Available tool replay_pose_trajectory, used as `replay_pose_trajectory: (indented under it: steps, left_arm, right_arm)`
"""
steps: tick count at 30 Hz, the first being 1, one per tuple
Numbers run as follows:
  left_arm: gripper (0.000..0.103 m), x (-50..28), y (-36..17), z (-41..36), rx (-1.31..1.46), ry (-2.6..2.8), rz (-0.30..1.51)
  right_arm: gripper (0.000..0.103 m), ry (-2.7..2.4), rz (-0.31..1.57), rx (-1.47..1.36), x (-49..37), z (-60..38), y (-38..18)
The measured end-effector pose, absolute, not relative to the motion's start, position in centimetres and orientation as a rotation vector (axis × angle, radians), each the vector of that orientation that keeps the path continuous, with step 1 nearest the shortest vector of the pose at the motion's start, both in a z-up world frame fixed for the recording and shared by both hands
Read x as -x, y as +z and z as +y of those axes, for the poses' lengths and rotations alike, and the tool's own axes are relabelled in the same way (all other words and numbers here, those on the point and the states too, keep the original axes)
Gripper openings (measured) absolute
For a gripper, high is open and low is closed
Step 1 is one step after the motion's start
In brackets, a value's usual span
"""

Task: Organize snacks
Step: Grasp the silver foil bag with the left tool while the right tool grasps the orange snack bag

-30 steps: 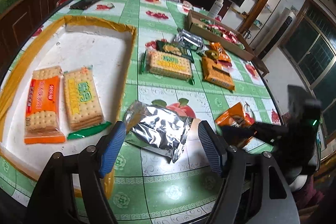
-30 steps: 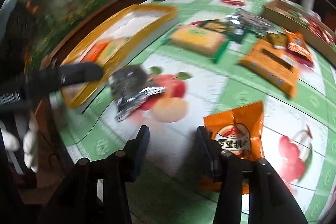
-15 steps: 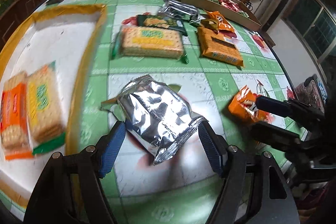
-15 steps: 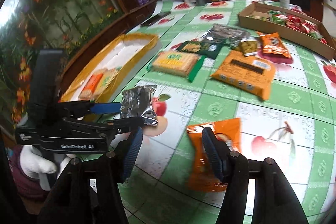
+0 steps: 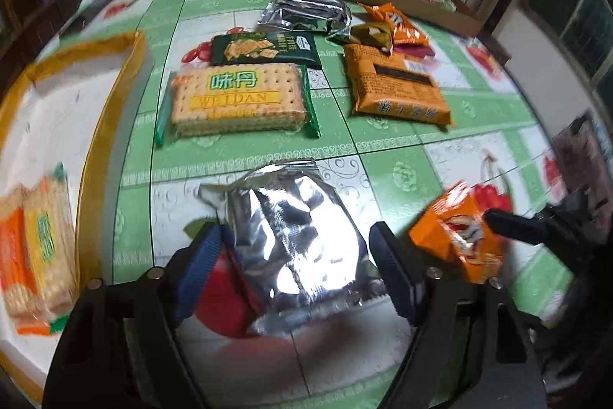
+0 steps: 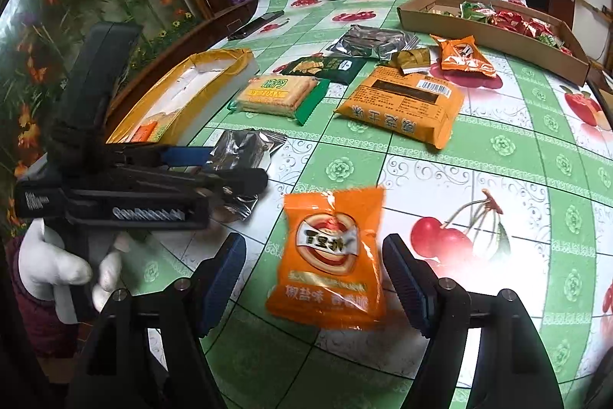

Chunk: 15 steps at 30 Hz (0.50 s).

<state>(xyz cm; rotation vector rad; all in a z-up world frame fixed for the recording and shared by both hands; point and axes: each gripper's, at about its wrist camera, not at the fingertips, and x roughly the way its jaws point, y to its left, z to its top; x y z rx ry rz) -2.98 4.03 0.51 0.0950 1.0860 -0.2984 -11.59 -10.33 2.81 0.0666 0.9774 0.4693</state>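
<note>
My left gripper is open, its fingers on either side of a silver foil snack packet that lies on the table; the packet also shows in the right wrist view. My right gripper is open around a small orange snack packet, which also shows in the left wrist view. A yellow-rimmed white tray at the left holds two biscuit packs.
Further back lie a Weidan biscuit pack, a dark green pack, a large orange pack, another silver packet and small orange packets. A cardboard box of snacks stands at the far right.
Both grippers have moved forward, each now straddling its packet. The left one turned right, away from the tray. The right one opened wider around the orange packet.
</note>
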Motion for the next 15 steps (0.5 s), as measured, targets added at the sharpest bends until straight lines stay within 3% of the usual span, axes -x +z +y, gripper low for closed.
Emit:
replay_pose_trajectory:
  steps: [5, 7, 9, 12, 15]
  left_arm:
    - [0.082, 2.9, 0.3, 3.6, -0.145, -0.273, 1.064]
    - [0.066, 3.1, 0.4, 3.9, -0.138, -0.265, 1.043]
    - [0.061, 3.3, 0.8, 4.4, -0.109, -0.270, 1.026]
    - [0.060, 3.6, 0.9, 5.0, -0.070, -0.280, 1.017]
    - [0.059, 4.1, 1.2, 6.1, -0.009, -0.302, 1.009]
  right_arm:
    - [0.076, 0.432, 1.007, -0.036, 10.8, -9.9, 2.0]
    - [0.076, 0.430, 1.014, -0.038, 10.7, -9.9, 2.0]
    - [0.074, 0.420, 1.023, -0.009, 10.6, -9.5, 1.9]
    - [0.054, 0.404, 1.015, 0.085, 11.0, -8.4, 1.9]
    - [0.051, 0.430, 1.018, 0.070, 11.2, -8.4, 1.9]
